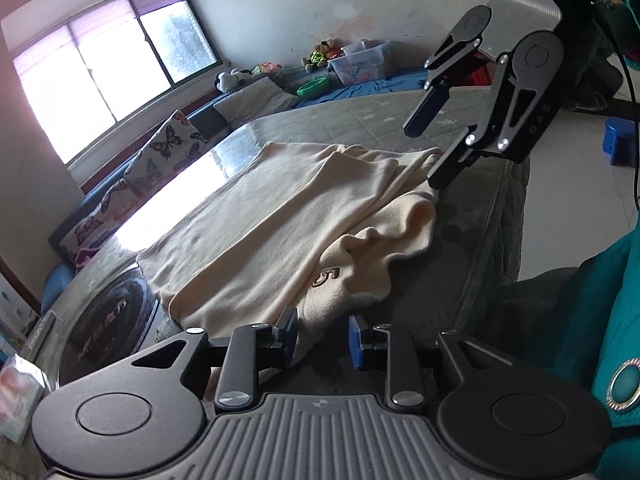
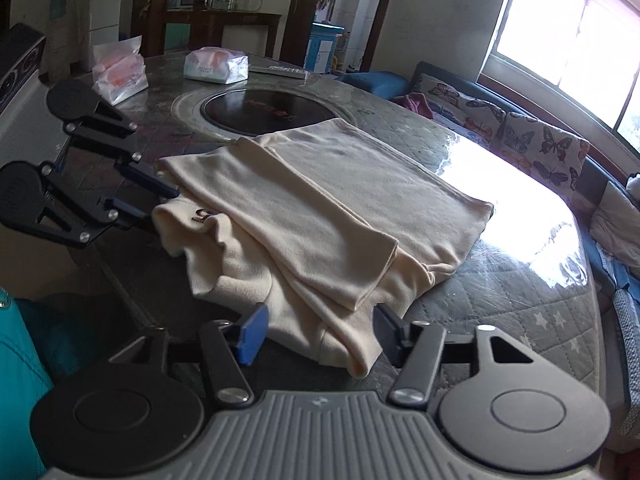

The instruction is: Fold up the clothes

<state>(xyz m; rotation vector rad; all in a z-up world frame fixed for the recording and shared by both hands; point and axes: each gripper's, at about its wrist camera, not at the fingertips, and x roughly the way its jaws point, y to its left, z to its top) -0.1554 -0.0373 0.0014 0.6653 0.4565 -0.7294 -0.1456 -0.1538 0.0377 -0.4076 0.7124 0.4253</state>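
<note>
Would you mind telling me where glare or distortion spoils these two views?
Left wrist view: the window is blown out and its glare on the table washes out the surface beside the cream garment; fisheye bends the window frame. Right wrist view: window overexposed, a white glare patch on the table.

— What sits on the table (image 2: 500,300) itself?

— A round black hob (image 2: 268,114) sunk in its middle. Past that, two tissue packs (image 2: 216,65), and a flat thing by them, maybe a remote (image 2: 280,70).

— And off the table?

— A butterfly cushion (image 2: 532,140) on the bench beside it, under the window (image 2: 576,40).
</note>
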